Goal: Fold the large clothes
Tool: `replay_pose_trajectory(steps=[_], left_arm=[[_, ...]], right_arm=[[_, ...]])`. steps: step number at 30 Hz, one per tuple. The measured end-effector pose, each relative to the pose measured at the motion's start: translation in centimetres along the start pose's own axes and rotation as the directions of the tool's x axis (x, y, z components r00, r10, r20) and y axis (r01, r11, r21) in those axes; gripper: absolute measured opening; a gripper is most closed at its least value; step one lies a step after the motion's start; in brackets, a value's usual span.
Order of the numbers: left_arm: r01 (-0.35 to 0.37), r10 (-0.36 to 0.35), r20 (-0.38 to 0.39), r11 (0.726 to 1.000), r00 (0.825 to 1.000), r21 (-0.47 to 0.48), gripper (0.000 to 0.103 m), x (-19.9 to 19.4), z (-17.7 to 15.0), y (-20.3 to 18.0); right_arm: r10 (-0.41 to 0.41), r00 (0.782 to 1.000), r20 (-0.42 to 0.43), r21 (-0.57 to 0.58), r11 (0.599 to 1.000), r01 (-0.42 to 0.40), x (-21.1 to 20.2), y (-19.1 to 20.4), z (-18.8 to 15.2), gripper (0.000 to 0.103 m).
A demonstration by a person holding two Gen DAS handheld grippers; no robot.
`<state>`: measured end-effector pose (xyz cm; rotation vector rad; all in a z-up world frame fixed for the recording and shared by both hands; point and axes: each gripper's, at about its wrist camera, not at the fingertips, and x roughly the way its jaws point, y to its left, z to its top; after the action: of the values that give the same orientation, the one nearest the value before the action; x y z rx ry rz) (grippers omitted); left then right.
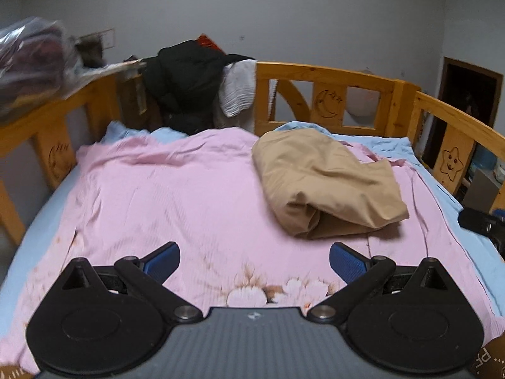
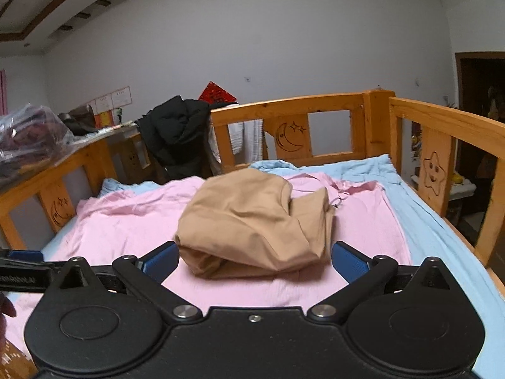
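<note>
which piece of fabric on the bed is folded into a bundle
The tan garment, folded in a lump on top; the pink sheet and blue sheet under it lie spread flat.

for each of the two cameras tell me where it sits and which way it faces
Left wrist: on the left gripper, looking forward and down over the pink sheet; its open blue pads show.
Right wrist: on the right gripper, facing the tan garment; open pads, plus the left gripper at the left edge.
Shared: tan garment, pink sheet, wooden bed rail.
</note>
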<state>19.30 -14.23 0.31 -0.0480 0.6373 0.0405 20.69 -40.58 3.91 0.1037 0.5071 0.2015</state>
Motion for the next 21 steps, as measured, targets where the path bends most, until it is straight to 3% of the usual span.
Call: replay_pose_trajectory(steps=[9, 21], left_arm=[[-0.010, 0.010, 0.004, 1.000, 1.000, -0.015, 0.102, 0.0, -2.2, 0.7], [-0.016, 0.016, 0.002, 1.000, 1.000, 0.011, 0.103, -0.1, -2.7, 0.3]], right_arm=[[-0.071, 0.997, -0.019, -0.003, 0.998, 0.070, -0.7, 0.4, -3.9, 0.102], [-0.060, 0.998, -0.015, 0.012, 0.998, 0.060, -1.1, 0.1, -3.6, 0.102]])
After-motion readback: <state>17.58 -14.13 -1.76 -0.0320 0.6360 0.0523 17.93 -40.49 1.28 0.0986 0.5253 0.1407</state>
